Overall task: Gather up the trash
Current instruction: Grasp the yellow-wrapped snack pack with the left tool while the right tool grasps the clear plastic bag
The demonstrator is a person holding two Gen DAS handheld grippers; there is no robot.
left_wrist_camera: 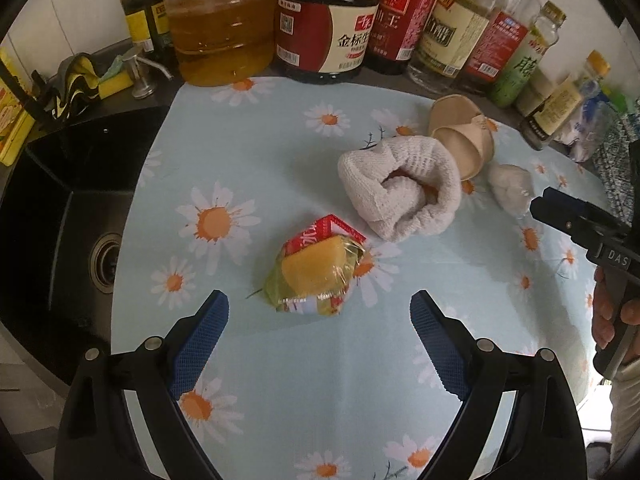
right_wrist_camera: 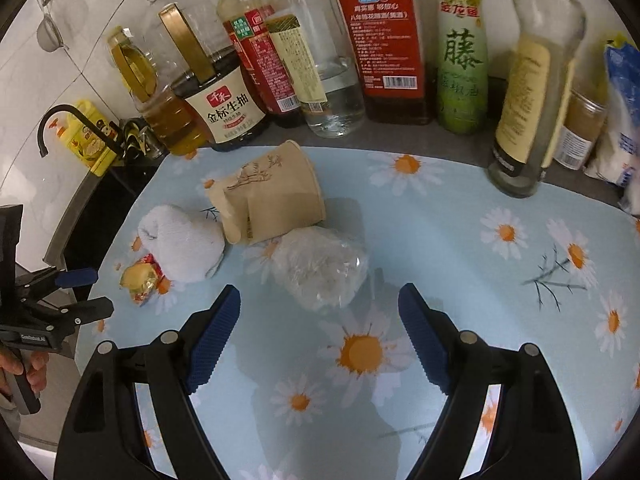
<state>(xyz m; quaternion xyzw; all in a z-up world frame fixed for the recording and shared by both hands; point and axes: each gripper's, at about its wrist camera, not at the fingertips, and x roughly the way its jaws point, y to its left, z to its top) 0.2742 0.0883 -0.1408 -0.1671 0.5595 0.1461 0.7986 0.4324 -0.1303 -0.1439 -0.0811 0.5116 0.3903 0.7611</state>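
We hold the left gripper [left_wrist_camera: 319,310] wide open and empty just short of the crumpled snack wrapper [left_wrist_camera: 316,270], and the right gripper [right_wrist_camera: 319,300], equally open and empty, just short of the clear plastic wad [right_wrist_camera: 320,266], both on the daisy cloth [right_wrist_camera: 460,240].

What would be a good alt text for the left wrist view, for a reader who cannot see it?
The open left gripper hovers just short of a crumpled snack wrapper on a daisy-print cloth. Behind it lie a white sock and a crushed paper cup; condiment bottles line the back.
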